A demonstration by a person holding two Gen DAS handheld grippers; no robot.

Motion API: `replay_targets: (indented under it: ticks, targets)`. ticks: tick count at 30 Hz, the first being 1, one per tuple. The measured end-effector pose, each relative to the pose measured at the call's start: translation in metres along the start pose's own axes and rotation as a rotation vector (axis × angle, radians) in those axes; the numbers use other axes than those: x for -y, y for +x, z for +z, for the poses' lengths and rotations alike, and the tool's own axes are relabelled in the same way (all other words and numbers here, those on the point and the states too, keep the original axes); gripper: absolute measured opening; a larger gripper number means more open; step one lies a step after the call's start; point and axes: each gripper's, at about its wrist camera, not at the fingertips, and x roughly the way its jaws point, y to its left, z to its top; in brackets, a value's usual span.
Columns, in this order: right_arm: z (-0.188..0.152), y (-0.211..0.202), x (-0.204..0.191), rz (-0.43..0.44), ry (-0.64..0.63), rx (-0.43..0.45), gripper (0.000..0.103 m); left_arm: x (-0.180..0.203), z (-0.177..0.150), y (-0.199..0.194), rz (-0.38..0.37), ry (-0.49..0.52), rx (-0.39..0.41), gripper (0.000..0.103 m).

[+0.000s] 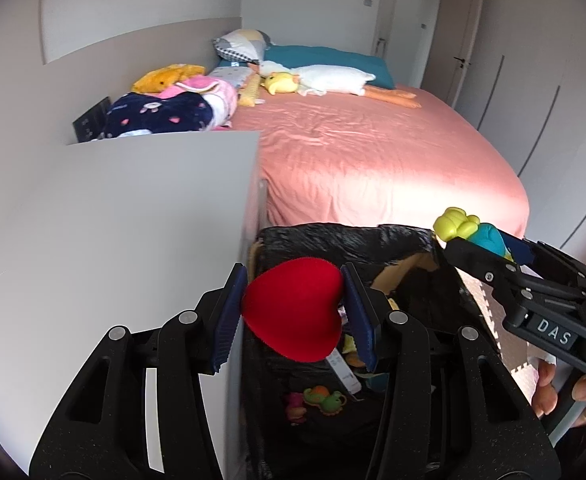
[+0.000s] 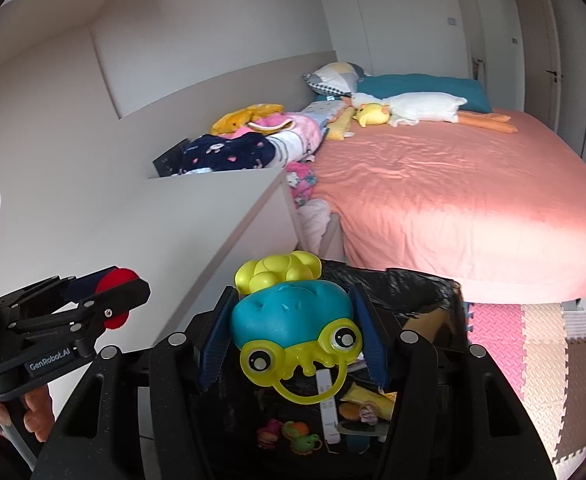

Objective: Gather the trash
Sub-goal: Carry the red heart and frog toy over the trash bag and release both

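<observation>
My left gripper (image 1: 293, 312) pinches a red heart (image 1: 295, 312) between its blue pads, and my right gripper (image 2: 293, 332) pinches a blue-and-yellow frog toy (image 2: 293, 320), upside down with its eyes toward me. Both hang over the bin (image 1: 373, 236), a black-lined box standing at the foot of the bed (image 1: 373, 152) and just beside the white cabinet (image 1: 133, 208). The heart sits over the bin's cabinet-side edge, the frog over the middle of its mouth.

The step, as I judge it, is the drop. I want the heart further in from the rim before I let go (it is soft and light, so it could catch the liner edge and roll out). The frog can fall straight, though its yellow ring (image 2: 305, 392) may snag a pad, so I should spread wide. Other bits already lie at the bin's bottom; I keep low and release one at a time
</observation>
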Motion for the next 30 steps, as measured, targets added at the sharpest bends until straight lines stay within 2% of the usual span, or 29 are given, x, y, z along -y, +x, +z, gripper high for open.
replay_targets:
  ticks: [9, 14, 15, 16, 17, 18, 20, 22, 30]
  targets:
    - [-0.002, -0.008, 0.027, -0.048, 0.039, 0.008, 0.058, 0.026, -0.005, 0.011, -0.046, 0.049, -0.029, 0.048]
    - [-0.001, -0.01, 0.036, -0.066, 0.055, 0.004, 0.058, 0.037, -0.012, 0.021, -0.074, 0.078, -0.075, 0.048]
    - [-0.001, -0.01, 0.037, -0.07, 0.058, 0.003, 0.061, 0.04, -0.014, 0.022, -0.087, 0.09, -0.093, 0.051]
    - [0.001, -0.01, 0.038, -0.087, 0.06, 0.004, 0.077, 0.042, -0.016, 0.025, -0.097, 0.106, -0.117, 0.069]
    - [0.002, -0.011, 0.038, -0.103, 0.059, 0.01, 0.086, 0.044, -0.017, 0.026, -0.087, 0.115, -0.129, 0.094]
    - [0.003, -0.013, 0.038, -0.121, 0.056, 0.024, 0.095, 0.045, -0.019, 0.024, -0.069, 0.12, -0.121, 0.097]
    - [0.003, -0.017, 0.038, -0.142, 0.05, 0.046, 0.095, 0.044, -0.019, 0.019, -0.049, 0.129, -0.088, 0.097]
    - [0.003, -0.018, 0.041, -0.145, 0.061, 0.047, 0.098, 0.038, -0.018, 0.019, -0.051, 0.115, -0.094, 0.097]
    - [0.001, -0.015, 0.043, -0.147, 0.079, 0.036, 0.098, 0.026, -0.017, 0.016, -0.029, 0.072, -0.079, 0.097]
